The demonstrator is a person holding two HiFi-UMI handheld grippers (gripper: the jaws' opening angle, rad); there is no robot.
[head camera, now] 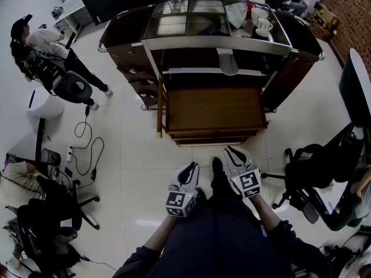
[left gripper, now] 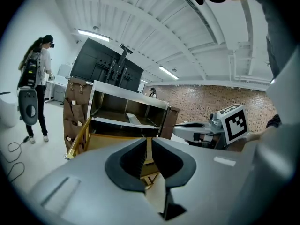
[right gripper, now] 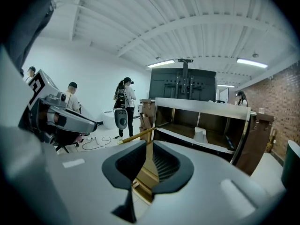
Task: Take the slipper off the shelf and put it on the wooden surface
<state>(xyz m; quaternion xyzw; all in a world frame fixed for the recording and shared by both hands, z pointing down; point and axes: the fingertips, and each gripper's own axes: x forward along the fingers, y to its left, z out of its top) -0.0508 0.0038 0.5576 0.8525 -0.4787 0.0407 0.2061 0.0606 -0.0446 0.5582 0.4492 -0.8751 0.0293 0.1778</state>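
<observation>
The left gripper and right gripper, each empty with jaws barely a slit apart, hang well short of the pale slipper on the shelf above the wooden surface, so reaching in this narrow would likely shove it backward, not catch it.

Left light-grey plastic two-jaw gripper: smooth moulded shell, black ribbed pads inside the jaws, black-and-white square-marker cube behind the jaws. Right light-grey plastic two-jaw gripper: same shell and pads, second black-and-white marker cube at its rear. Person wears dark navy long-sleeved top, dark shoe.
</observation>
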